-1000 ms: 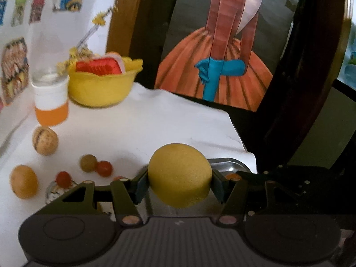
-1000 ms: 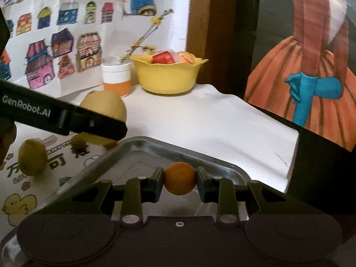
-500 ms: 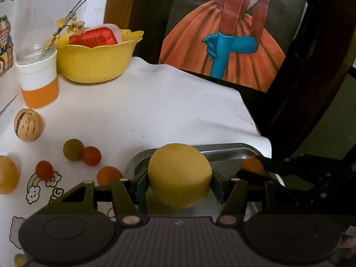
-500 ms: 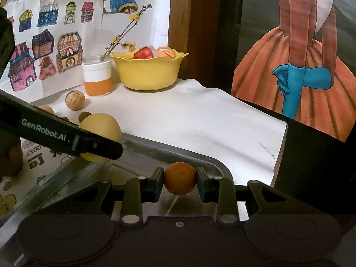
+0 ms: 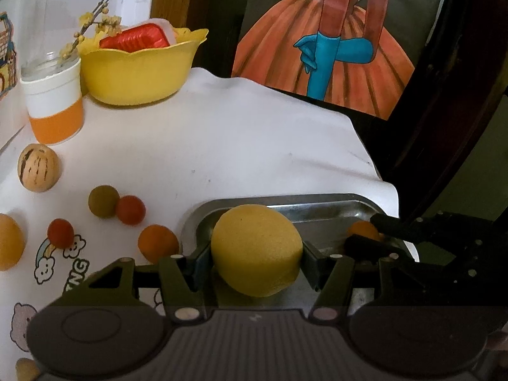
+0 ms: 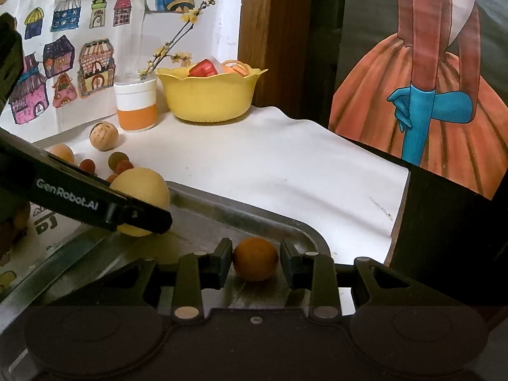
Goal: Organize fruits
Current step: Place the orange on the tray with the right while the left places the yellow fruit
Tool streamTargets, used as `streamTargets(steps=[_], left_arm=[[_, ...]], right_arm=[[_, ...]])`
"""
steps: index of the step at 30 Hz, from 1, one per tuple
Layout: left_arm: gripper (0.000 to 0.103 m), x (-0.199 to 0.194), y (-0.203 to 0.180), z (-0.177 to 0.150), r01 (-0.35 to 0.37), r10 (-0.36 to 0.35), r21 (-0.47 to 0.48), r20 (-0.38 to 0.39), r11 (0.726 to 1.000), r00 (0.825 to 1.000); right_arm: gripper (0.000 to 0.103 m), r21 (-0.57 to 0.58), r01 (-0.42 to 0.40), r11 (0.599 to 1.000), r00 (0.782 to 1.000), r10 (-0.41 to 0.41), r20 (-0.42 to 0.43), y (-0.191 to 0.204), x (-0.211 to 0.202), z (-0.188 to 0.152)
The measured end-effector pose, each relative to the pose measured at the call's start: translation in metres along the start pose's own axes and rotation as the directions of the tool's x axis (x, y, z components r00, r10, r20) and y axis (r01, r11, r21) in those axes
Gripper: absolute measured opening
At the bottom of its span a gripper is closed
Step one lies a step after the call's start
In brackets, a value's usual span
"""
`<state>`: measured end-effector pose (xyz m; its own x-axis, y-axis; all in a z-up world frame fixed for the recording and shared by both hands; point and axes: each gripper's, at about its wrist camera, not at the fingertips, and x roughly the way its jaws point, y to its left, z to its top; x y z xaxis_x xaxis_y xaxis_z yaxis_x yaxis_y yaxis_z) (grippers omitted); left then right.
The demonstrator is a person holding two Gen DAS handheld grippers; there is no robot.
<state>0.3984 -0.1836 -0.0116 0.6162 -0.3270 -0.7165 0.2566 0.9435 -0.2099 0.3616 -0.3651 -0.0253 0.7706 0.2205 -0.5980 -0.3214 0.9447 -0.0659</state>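
Yellow lemon (image 5: pixel 256 250) is sitting clamped in the left tool (image 5: pixel 256 262), above the near left corner of the metal tray (image 5: pixel 320 211). Only the left wrist view is showing the small loose fruits (image 5: pixel 116 204) clearly on the counter (image 5: pixel 241 133); the right view is hiding some behind the left tool. In the right tool (image 6: pixel 255 258), the orange (image 6: pixel 255 258) is resting on the tray, and narrow gaps are showing beside the pads (image 6: pixel 222 258).
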Motion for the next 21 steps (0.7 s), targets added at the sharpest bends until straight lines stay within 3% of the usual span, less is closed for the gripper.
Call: streamTargets(steps=[8,11,21], left_arm=[[0.065,0.0,-0.003,-0.003,-0.006,0.006,0.007,-0.002,1.0,1.0],[0.078,-0.011,-0.006,-0.003,-0.011,0.011,0.015,0.047,1.0,0.999],[0.099,-0.048,-0.012,-0.005,-0.019,0.018,0.004,0.152,1.0,0.988]], right_arm=[[0.055,0.0,0.005,1.0,1.0,-0.005,0.012,0.002,-0.006,-0.003],[0.065,-0.001,0.012,1.0,1.0,-0.012,0.024,0.004,-0.013,-0.004],[0.095,0.001,0.011,1.0,0.995,-0.011,0.099,0.016,-0.05,-0.006]])
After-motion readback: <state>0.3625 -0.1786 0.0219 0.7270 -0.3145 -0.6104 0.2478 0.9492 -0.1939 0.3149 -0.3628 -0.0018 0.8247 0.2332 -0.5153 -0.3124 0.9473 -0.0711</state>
